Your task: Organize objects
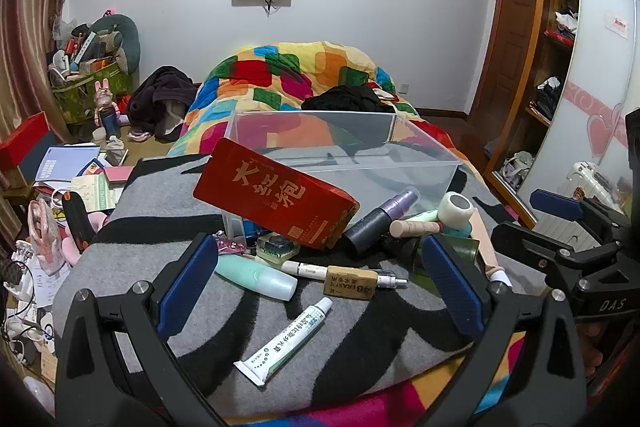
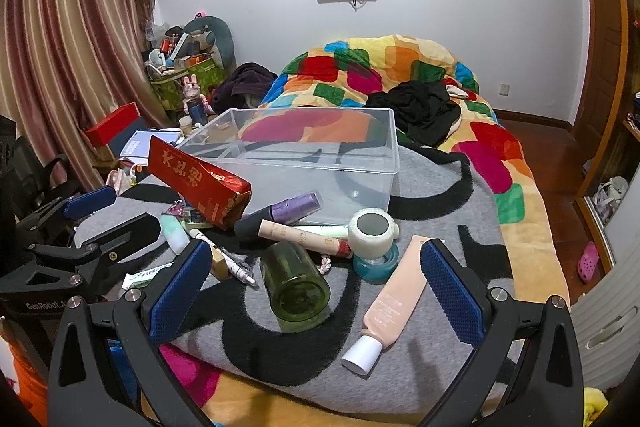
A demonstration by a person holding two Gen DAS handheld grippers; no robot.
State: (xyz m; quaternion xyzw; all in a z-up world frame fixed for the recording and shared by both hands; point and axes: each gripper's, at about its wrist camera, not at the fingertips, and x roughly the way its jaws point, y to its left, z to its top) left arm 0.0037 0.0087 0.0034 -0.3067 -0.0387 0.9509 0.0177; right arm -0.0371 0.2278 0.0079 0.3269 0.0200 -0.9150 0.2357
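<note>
A clear plastic bin [image 1: 420, 163] [image 2: 394, 143] stands empty on a grey and black blanket [image 1: 132, 267] [image 2: 440, 187]. A red box [image 1: 276, 195] [image 2: 196, 183] leans in front of it. Around it lie a purple spray bottle [image 1: 380, 211] [image 2: 280, 211], a mint bottle [image 1: 256, 277], a pen [image 1: 312, 269], an eraser [image 1: 349, 287] and a white tube [image 1: 284, 341]. Nearer the right side lie a green jar [image 2: 296, 283], a pink tube [image 2: 390, 301] and tape rolls [image 2: 374, 227]. My left gripper [image 1: 320, 283] and right gripper [image 2: 316, 279] hover open above the pile, holding nothing.
A colourful duvet [image 1: 288, 75] [image 2: 400, 67] with dark clothes [image 2: 420, 107] lies behind the bin. Books, boxes and bags crowd the floor at left [image 1: 68, 167]. A wardrobe [image 1: 560, 47] stands at right. The right gripper's body [image 1: 580, 247] shows at the edge of the left wrist view.
</note>
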